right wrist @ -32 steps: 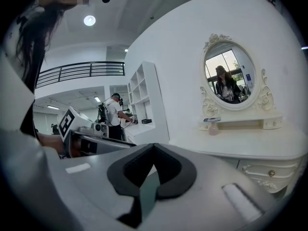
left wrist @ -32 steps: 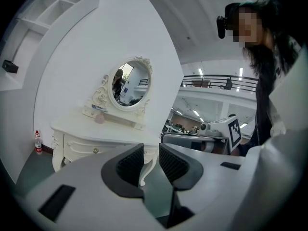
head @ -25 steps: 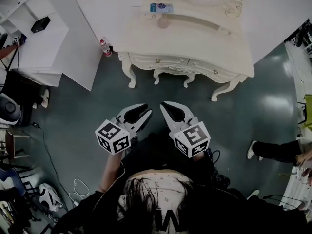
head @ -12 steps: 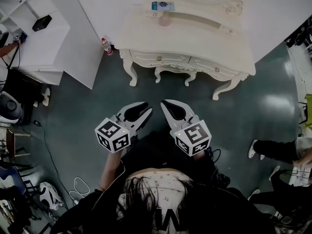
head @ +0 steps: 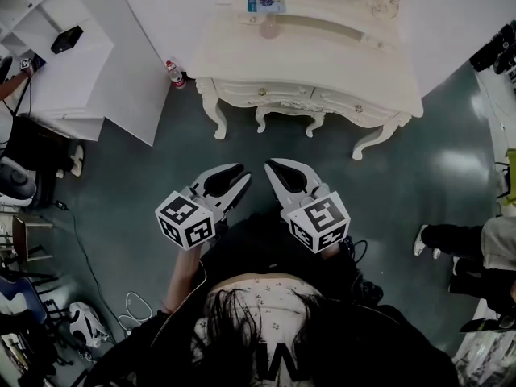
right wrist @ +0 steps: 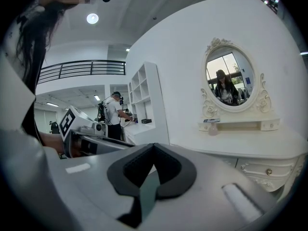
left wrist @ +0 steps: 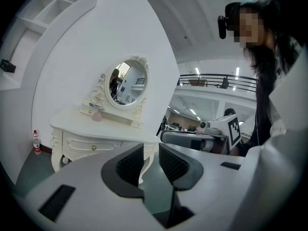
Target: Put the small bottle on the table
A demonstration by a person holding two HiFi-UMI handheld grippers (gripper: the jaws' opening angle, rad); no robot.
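While left tool (head: 241, 183) and right tool (head: 271, 168) sit closed (empty) | small bottle (head: 270, 29) well ahead

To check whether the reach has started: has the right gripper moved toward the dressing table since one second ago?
No. The right gripper keeps the same gap to the dressing table; only the whole view slid slightly upward.

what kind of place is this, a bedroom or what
Probably a mock bedroom corner set up inside an open hall or lab, not a home. An ornate white dressing table with an oval mirror stands at a bare white wall, while a railed mezzanine runs behind.
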